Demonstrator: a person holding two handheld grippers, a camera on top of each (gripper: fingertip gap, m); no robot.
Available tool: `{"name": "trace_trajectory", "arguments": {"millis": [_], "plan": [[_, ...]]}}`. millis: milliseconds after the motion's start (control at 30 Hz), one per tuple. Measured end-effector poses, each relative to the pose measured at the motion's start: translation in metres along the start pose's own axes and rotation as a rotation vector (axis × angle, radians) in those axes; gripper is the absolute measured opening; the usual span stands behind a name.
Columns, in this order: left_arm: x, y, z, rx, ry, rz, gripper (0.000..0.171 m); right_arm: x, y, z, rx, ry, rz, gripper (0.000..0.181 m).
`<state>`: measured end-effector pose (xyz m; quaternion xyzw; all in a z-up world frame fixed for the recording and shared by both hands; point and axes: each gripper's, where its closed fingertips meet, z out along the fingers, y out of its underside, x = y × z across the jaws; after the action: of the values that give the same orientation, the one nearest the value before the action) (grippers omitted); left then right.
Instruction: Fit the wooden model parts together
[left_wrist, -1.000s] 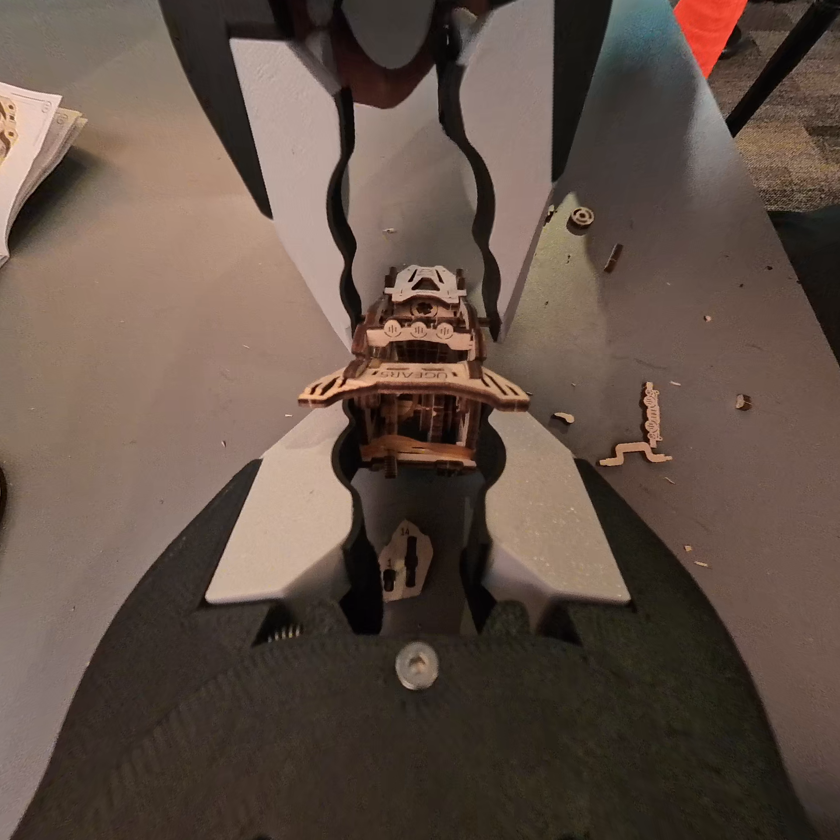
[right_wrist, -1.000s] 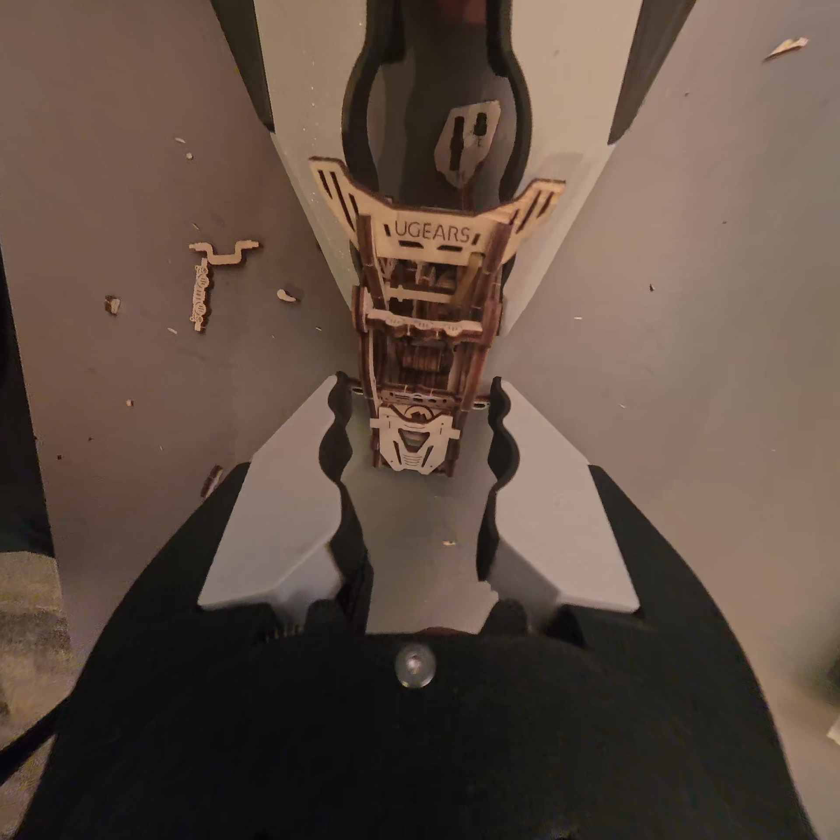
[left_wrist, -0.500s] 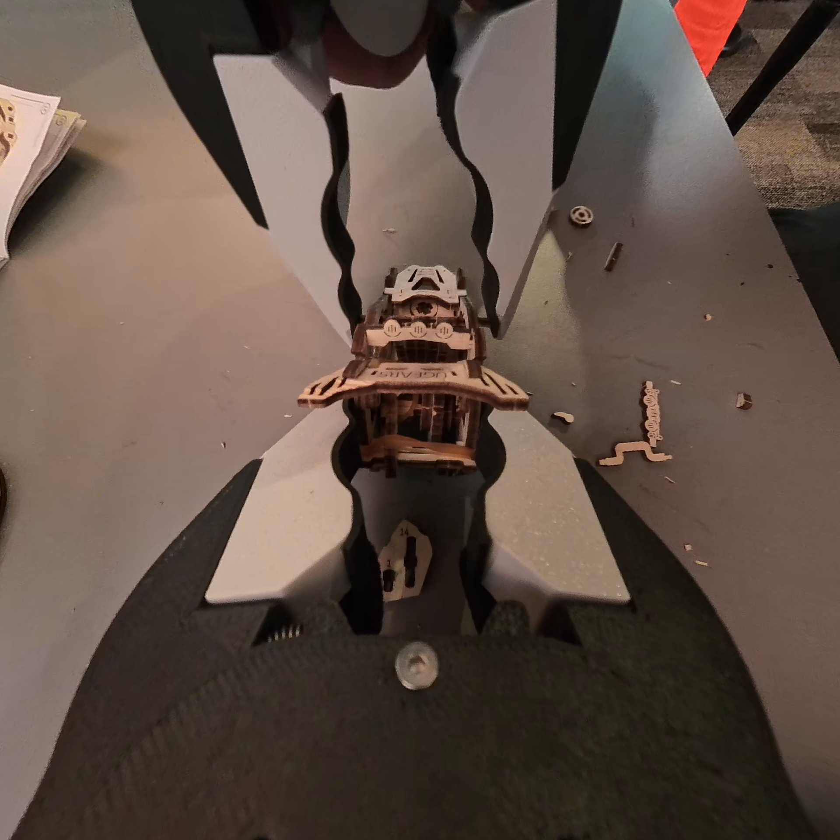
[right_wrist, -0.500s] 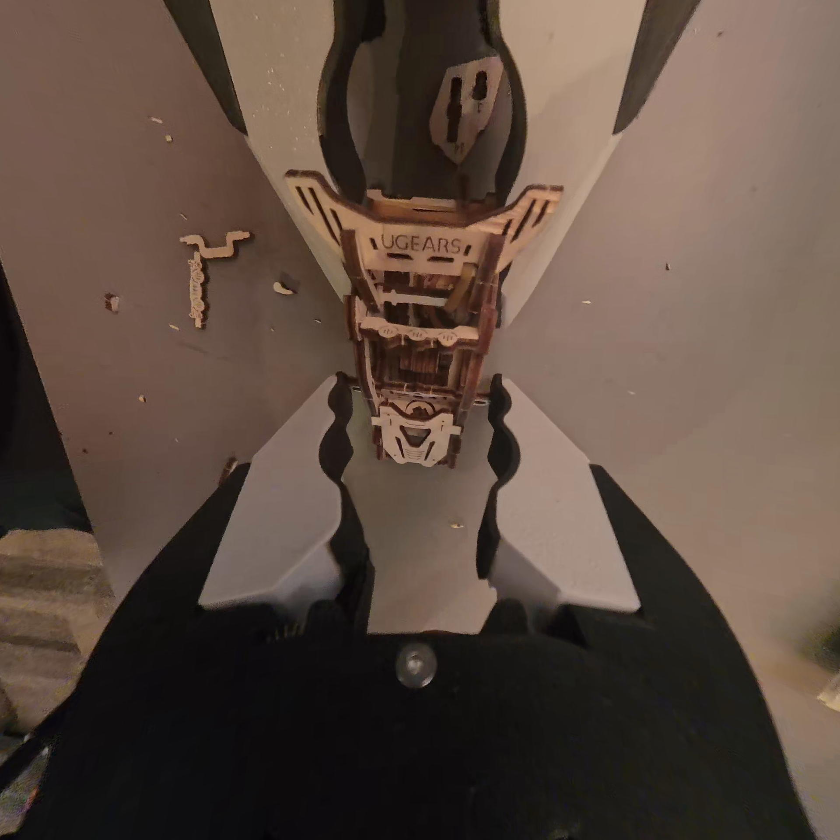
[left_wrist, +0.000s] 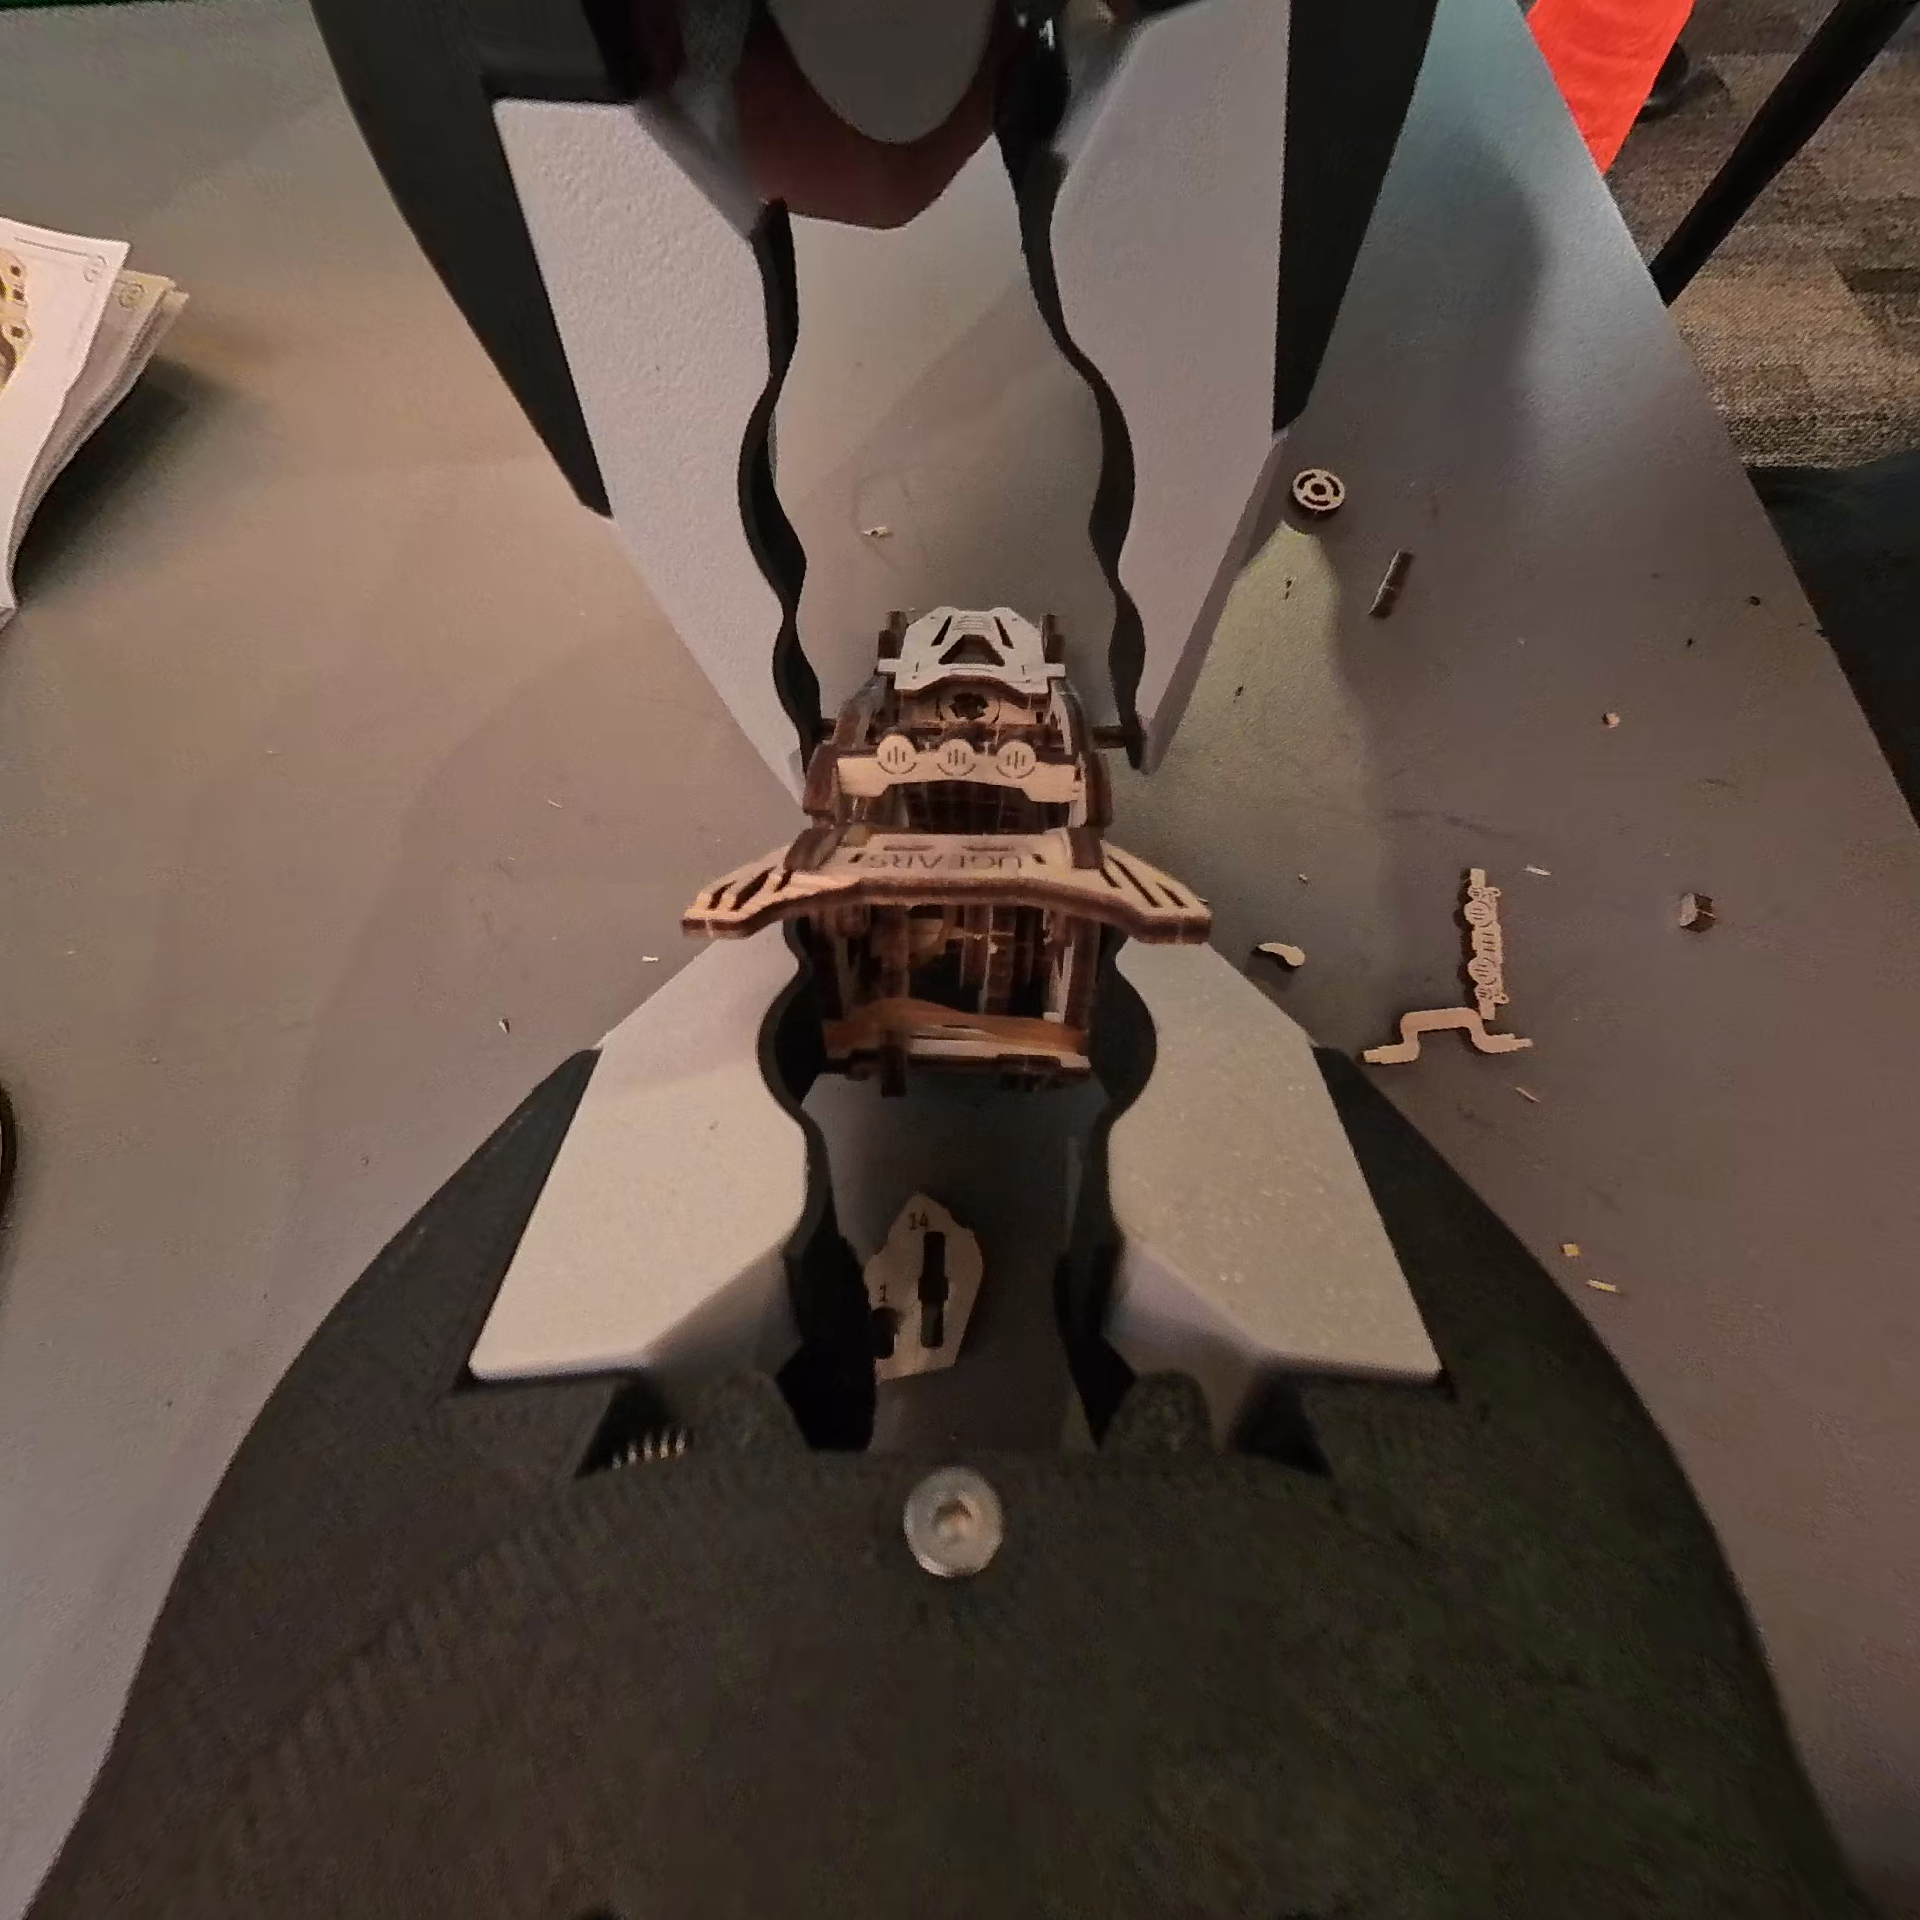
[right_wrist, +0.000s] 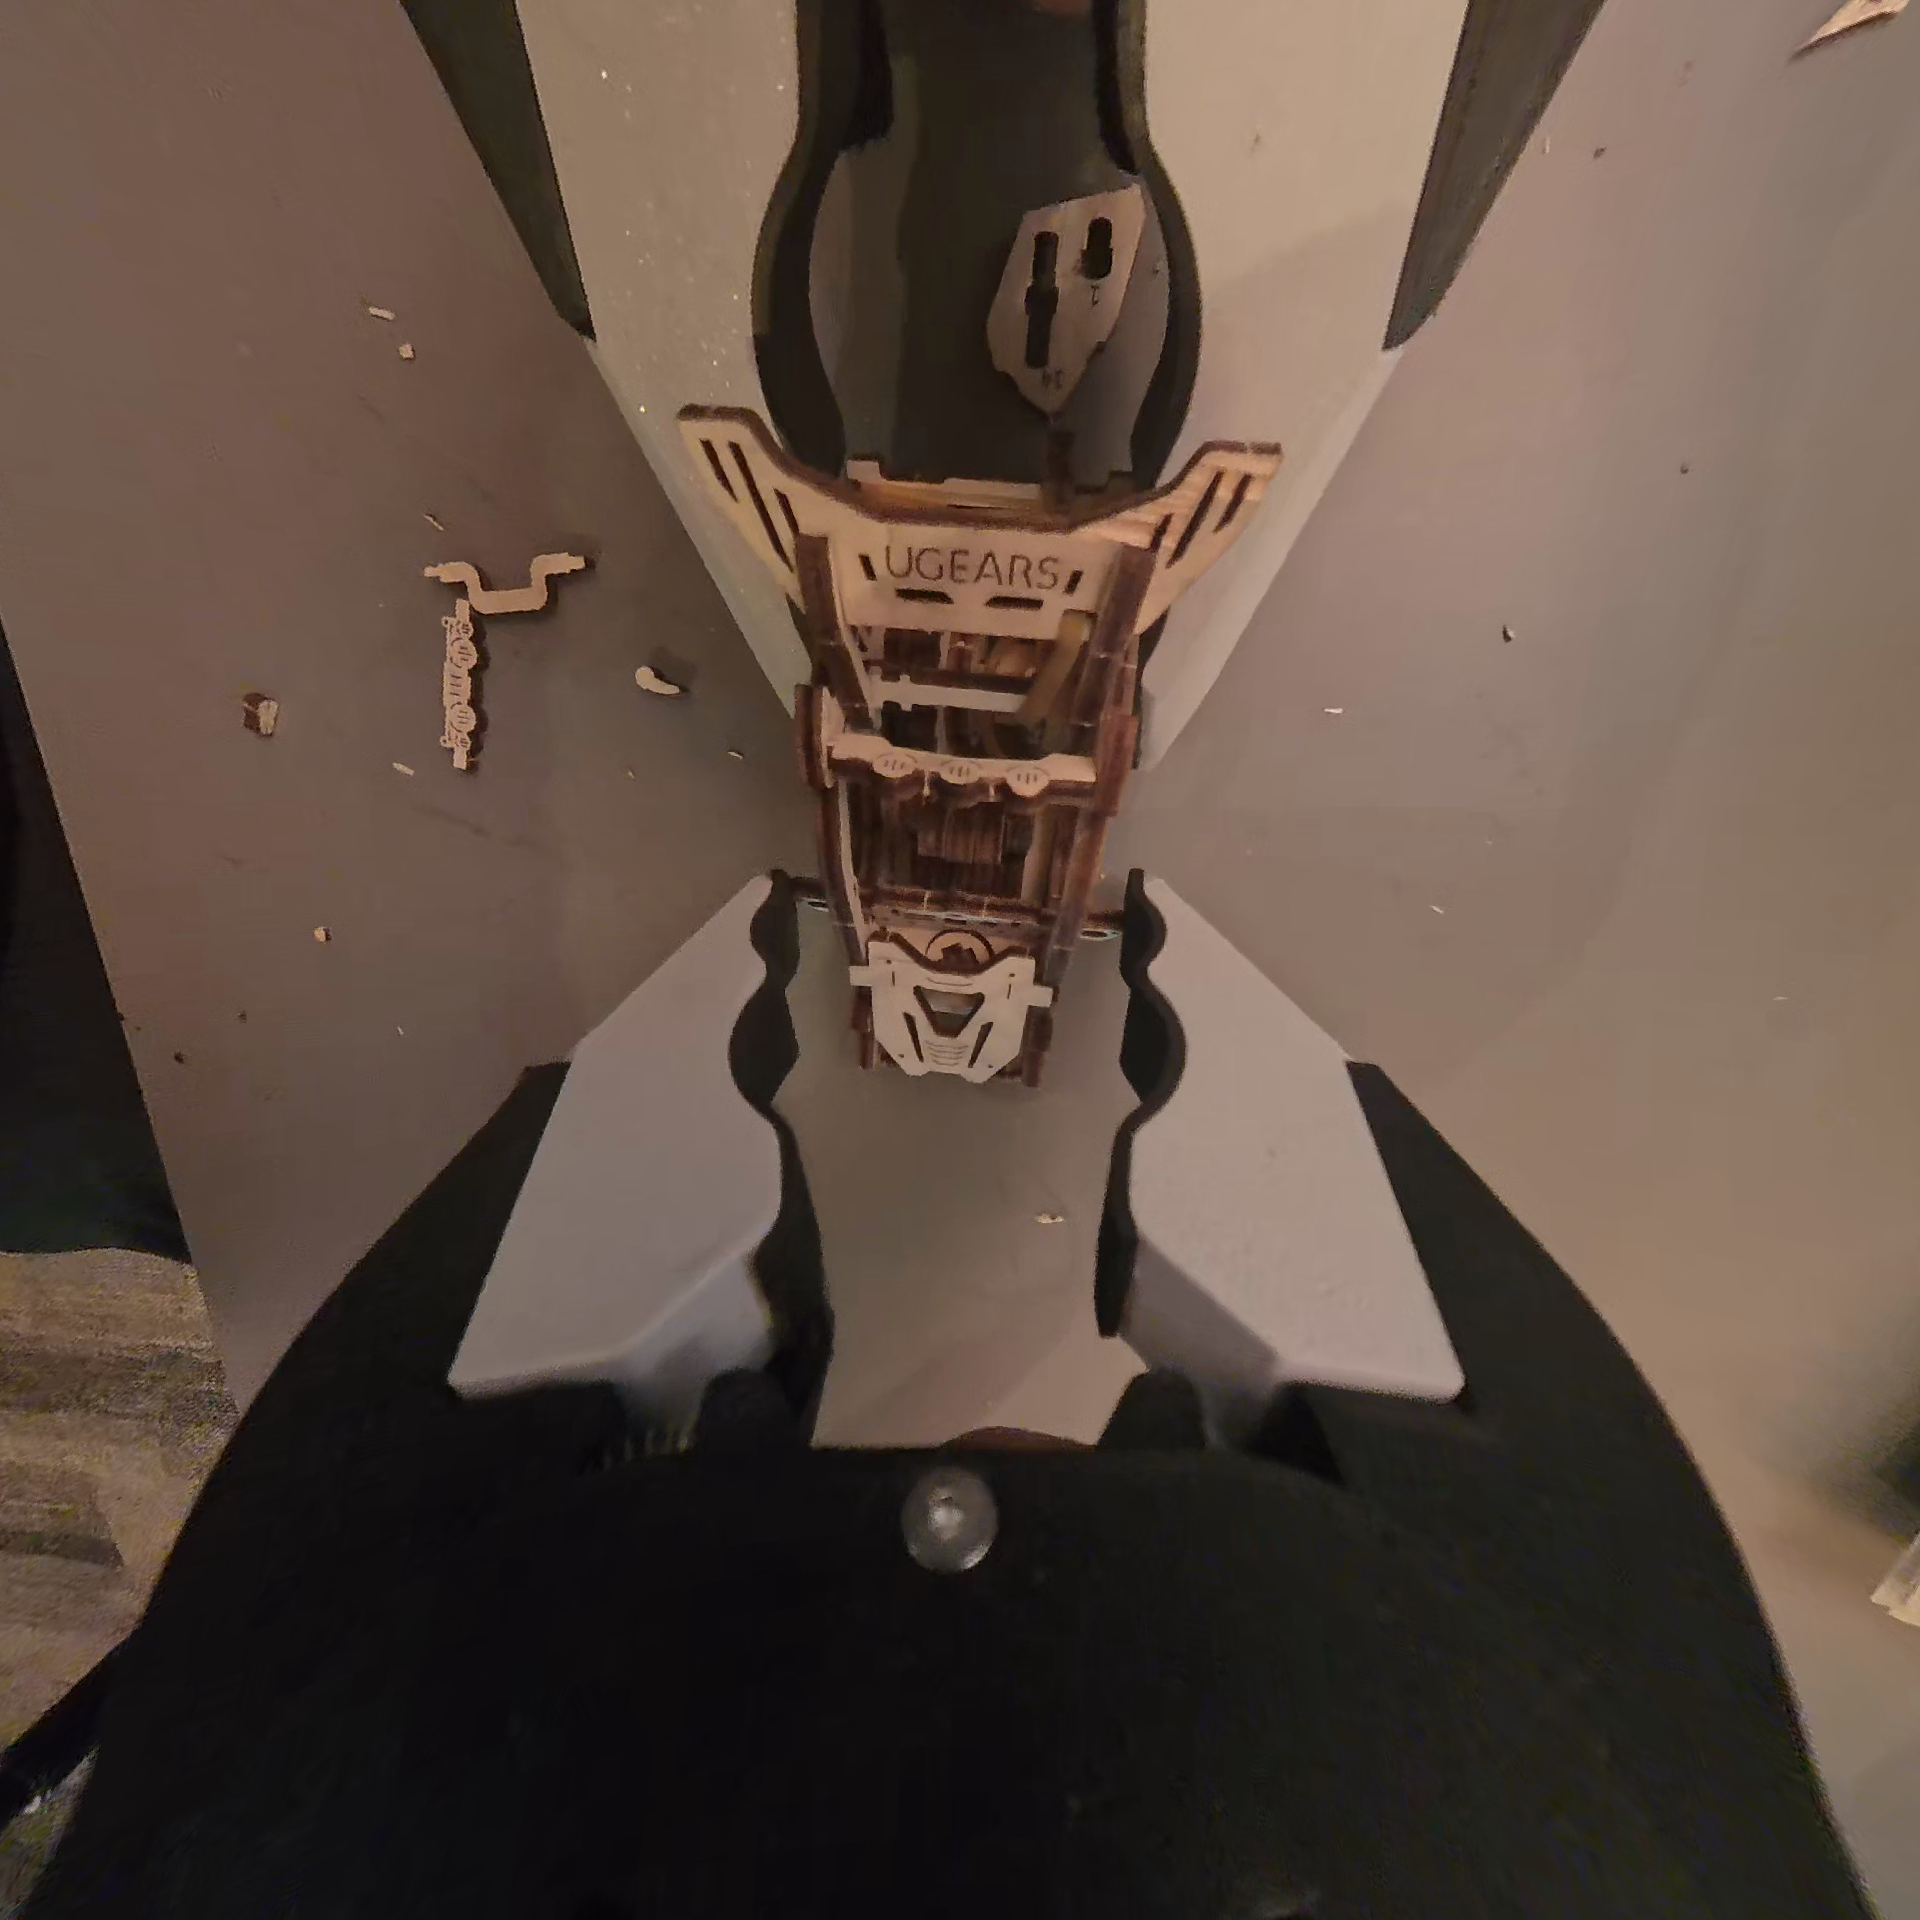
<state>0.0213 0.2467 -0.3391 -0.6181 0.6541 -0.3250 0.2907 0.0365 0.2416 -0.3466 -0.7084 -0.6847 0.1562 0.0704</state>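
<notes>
Left wrist view: the left hand-held gripper (left_wrist: 951, 1023) clamps the winged near end of the wooden model car (left_wrist: 951, 873) above the grey counter (left_wrist: 312, 779). The right hand-held gripper (left_wrist: 961, 727) reaches in from the far side, its fingers spread beside the car's far end. A cut-out wooden scrap (left_wrist: 925, 1299) lies near, a zigzag wooden part (left_wrist: 1460, 997) right, a booklet (left_wrist: 62, 364) far left.

Right wrist view: the right hand-held gripper (right_wrist: 951, 914) stands parted around the car's grille end (right_wrist: 951, 1013), contact unclear. The left hand-held gripper (right_wrist: 977, 488) grips the far end.
</notes>
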Motion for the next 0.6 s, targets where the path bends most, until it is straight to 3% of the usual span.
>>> {"name": "trace_trajectory", "arguments": {"millis": [267,333,500,600], "plan": [[0.000,-0.001,0.000,-0.008,-0.025,0.034,0.046,0.001,-0.007,-0.009,0.059,-0.041,-0.003,0.067],[0.002,-0.002,0.001,-0.015,-0.031,0.049,0.046,-0.003,-0.004,-0.010,0.068,-0.071,-0.010,0.057],[0.001,-0.003,0.002,-0.029,-0.054,0.077,0.046,0.000,-0.004,-0.011,0.111,-0.042,0.009,0.074],[0.001,-0.003,0.002,-0.039,-0.071,0.095,0.046,0.001,-0.010,-0.007,0.147,-0.007,0.009,0.075]]}}
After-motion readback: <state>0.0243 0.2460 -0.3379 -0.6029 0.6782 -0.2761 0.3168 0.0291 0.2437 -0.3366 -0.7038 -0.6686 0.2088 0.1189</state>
